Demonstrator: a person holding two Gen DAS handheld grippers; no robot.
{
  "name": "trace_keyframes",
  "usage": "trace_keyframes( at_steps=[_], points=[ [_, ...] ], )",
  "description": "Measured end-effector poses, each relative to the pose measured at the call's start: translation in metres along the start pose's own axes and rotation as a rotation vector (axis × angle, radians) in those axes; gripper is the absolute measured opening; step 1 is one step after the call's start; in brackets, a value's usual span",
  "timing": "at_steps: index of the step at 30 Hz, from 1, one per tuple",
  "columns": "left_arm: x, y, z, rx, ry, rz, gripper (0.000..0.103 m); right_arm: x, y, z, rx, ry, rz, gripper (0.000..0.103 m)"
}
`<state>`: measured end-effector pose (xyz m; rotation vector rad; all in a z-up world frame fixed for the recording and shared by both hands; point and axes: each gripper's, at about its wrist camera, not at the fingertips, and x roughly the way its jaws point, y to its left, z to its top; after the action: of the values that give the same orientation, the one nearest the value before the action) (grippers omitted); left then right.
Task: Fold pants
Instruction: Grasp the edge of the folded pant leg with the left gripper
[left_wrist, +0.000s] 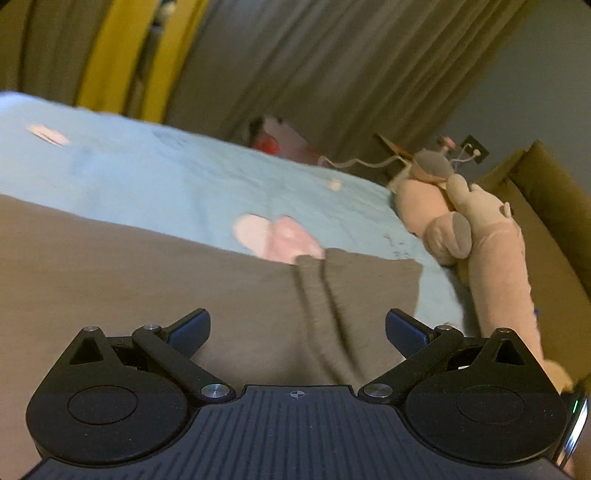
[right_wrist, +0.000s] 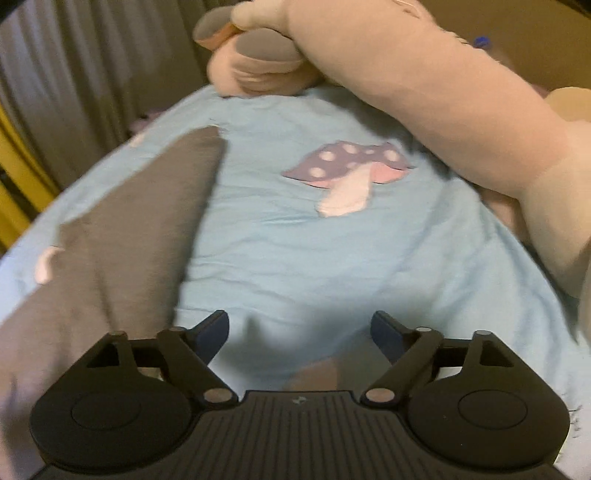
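The left gripper (left_wrist: 297, 326) hung over the pants (left_wrist: 147, 288) with its jaws spread wide and nothing between them; the blue pads (left_wrist: 190, 332) stood well apart, clear of the cloth. The pants, grey-brown, lay flat on a light blue sheet (left_wrist: 166, 173) and filled the lower half of the left view, their far edge running across the frame. Near the right end of that edge a narrow fold of the same cloth ran back toward the gripper like a raised ridge. Just past the edge, a pink and white patch (left_wrist: 273, 236) showed on the sheet, partly covered by the pants. A long pink plush toy (left_wrist: 491, 236) lay along the right side of the sheet, with curtains (left_wrist: 332, 74) behind. The right gripper (right_wrist: 301, 328) was likewise wide open and held nothing, and it hovered over bare sheet (right_wrist: 295, 258) rather than over the garment. In the right view the pants (right_wrist: 129, 229) lay to the left of the gripper, tapering away to a blunt end near the far side of the sheet. A mushroom print (right_wrist: 351, 170) sat on the sheet ahead of the gripper, well apart from the pants. The plush toy (right_wrist: 424, 92) stretched across the upper right. Both views were blurred, so fine detail of the cloth could not be told.
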<state>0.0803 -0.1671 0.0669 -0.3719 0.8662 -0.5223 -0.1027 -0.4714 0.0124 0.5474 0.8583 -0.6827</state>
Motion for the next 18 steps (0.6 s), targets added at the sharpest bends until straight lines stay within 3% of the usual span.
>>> trace_keyframes(
  at_steps=[2,5,7,8,15,16,18],
  points=[
    [0.025,-0.003,0.01,-0.025,0.036,-0.037,0.098,0.01,-0.001,0.0,0.0,0.049,0.025,0.088],
    [0.062,-0.002,0.023,-0.068,0.096,-0.088,0.073,0.027,-0.001,0.0,-0.009,0.129,0.029,0.091],
    [0.086,-0.003,0.026,-0.089,0.133,-0.11,0.067,0.031,0.001,0.0,-0.017,0.125,0.044,0.097],
    [0.097,-0.003,0.027,-0.097,0.153,-0.117,0.058,0.031,0.002,-0.001,-0.025,0.121,0.049,0.098],
    [0.137,-0.009,0.038,-0.065,0.237,-0.049,0.058,0.04,0.008,-0.002,-0.067,0.122,0.041,0.099],
    [0.135,-0.01,0.041,-0.073,0.23,-0.043,0.06,0.038,0.008,-0.002,-0.072,0.122,0.042,0.099],
    [0.127,-0.01,0.044,-0.055,0.202,-0.03,0.077,0.037,0.007,-0.002,-0.07,0.121,0.047,0.099]
  ],
)
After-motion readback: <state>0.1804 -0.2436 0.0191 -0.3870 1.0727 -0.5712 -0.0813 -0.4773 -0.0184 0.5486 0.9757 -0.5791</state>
